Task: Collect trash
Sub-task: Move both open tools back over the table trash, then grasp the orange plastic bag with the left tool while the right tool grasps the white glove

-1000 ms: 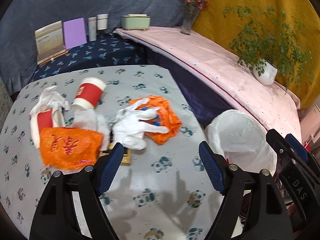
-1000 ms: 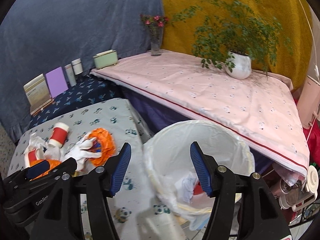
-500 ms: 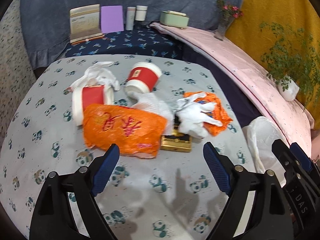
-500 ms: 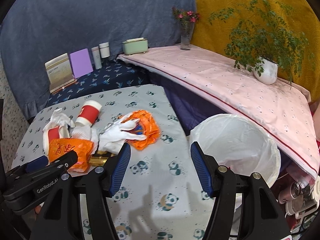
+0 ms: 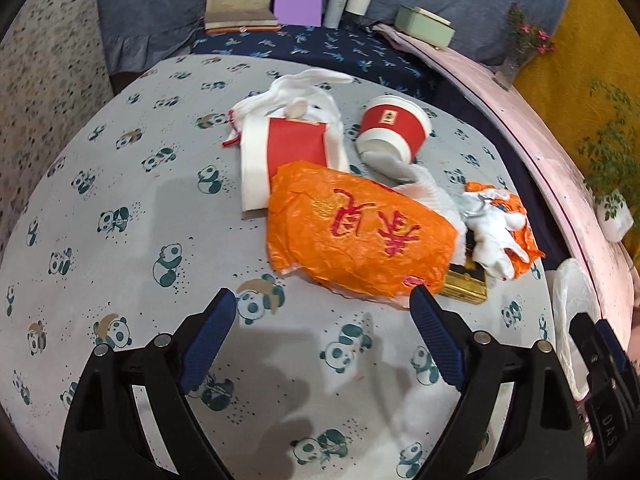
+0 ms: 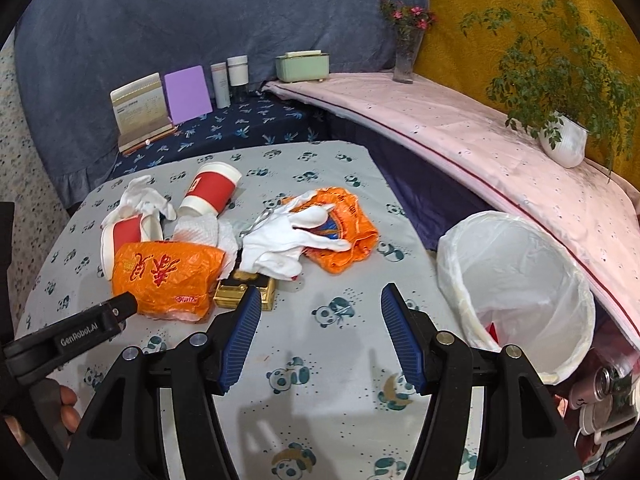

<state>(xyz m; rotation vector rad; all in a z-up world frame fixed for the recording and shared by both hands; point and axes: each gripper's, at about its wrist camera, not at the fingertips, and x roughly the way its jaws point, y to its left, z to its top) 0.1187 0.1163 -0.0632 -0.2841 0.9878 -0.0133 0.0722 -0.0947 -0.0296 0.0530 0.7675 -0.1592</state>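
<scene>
A heap of trash lies on the panda-print table (image 5: pixel 132 216): an orange plastic bag (image 5: pixel 360 232) with red characters, a flattened red paper cup (image 5: pixel 292 148), a red cup on its side (image 5: pixel 394 128), white gloves (image 5: pixel 496 240), crumpled tissue and a gold box (image 5: pixel 464 286). My left gripper (image 5: pixel 320 304) is open just short of the orange bag's near edge, nothing between its fingers. My right gripper (image 6: pixel 320 300) hovers open and empty over bare cloth, near the gold box (image 6: pixel 244 292) and a white glove (image 6: pixel 288 244). A second orange bag (image 6: pixel 344 232) lies under that glove.
A white-lined bin (image 6: pixel 516 288) stands off the table's right edge, some trash inside. Behind are a pink-covered ledge (image 6: pixel 460 128) with a potted plant (image 6: pixel 564 144), a vase, a green box, bottles and books. The left gripper's finger (image 6: pixel 80 332) and a hand show at lower left.
Both views have swung left, away from the bin and toward the trash heap. The left gripper has come down near the big orange bag and its jaws stand a little wider.
</scene>
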